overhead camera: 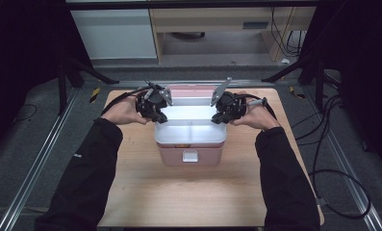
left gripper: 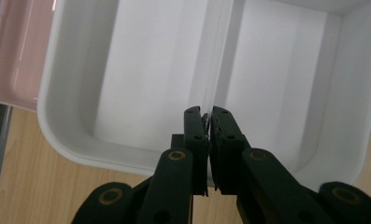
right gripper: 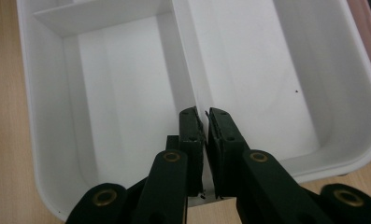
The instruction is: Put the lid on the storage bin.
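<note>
Two hands of mine held grippers at mid-frame: the left gripper (overhead camera: 156,107) and right gripper (overhead camera: 225,111) each had its fingers pinched narrow on an end of the white tray (overhead camera: 190,133), at its central divider (left gripper: 220,56). The tray sat atop a pink box (overhead camera: 191,155) on the wooden bench (overhead camera: 179,192). Forearms angled inward from the lower edge; dark floor and cables (overhead camera: 333,144) surrounded us.

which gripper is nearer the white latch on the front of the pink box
Neither clearly: the left gripper pinches the white tray at its left end, the right gripper at its right end, both behind the latch.
</note>
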Tool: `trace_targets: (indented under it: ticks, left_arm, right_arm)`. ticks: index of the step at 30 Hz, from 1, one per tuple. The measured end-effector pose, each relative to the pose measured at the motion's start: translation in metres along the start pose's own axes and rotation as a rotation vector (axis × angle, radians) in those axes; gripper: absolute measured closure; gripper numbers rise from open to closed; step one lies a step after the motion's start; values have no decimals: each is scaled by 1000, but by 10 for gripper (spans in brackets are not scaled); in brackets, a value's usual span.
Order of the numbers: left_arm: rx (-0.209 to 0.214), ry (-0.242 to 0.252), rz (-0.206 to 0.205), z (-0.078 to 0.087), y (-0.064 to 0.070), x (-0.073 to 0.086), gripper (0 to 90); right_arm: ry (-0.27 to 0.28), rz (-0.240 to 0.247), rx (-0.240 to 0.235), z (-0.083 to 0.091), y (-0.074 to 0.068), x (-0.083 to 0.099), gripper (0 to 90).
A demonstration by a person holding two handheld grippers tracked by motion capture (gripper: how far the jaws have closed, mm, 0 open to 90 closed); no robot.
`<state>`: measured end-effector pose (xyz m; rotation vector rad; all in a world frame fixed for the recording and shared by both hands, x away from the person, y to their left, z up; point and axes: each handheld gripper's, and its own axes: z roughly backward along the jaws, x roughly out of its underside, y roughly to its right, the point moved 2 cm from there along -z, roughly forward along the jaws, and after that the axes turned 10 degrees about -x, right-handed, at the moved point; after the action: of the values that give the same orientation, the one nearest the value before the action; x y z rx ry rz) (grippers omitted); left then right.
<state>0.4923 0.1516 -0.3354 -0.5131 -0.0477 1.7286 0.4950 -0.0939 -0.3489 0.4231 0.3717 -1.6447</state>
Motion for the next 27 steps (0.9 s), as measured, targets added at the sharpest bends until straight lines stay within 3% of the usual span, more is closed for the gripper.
trace_targets:
  ticks: [19, 27]
  left_arm:
    - [80, -43, -24, -31, -2, 5, 859]
    - [103, -22, 1, -41, 0, 12, 857]
  right_arm:
    - [-3, -55, -66, -31, 3, 16, 852]
    - [-21, -69, -82, -39, 4, 18, 844]
